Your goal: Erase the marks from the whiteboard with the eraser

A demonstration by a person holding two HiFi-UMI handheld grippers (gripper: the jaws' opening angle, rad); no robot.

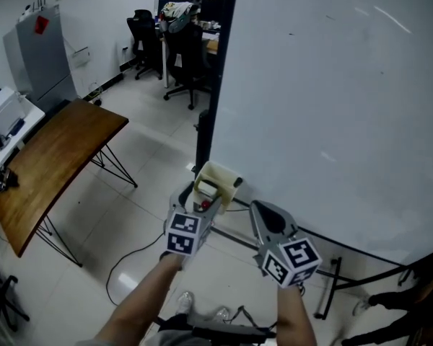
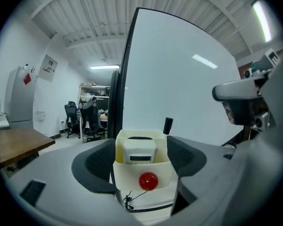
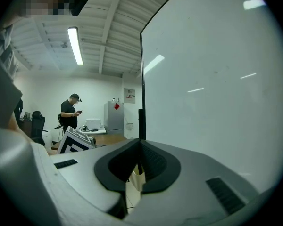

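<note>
The whiteboard stands upright on the right, its surface white with only faint specks. A cream holder box hangs at its lower left corner. In the left gripper view this box has a red knob on its front and holds a white eraser. My left gripper is open, its pads flanking the box without pressing on it. Beside it my right gripper points at the board's lower edge. Its jaws are shut with nothing between them. A black marker tip shows behind the box.
A wooden table on thin legs stands to the left, a grey cabinet behind it. Black office chairs are at the back. The board's stand legs and a floor cable lie below. A person stands far off.
</note>
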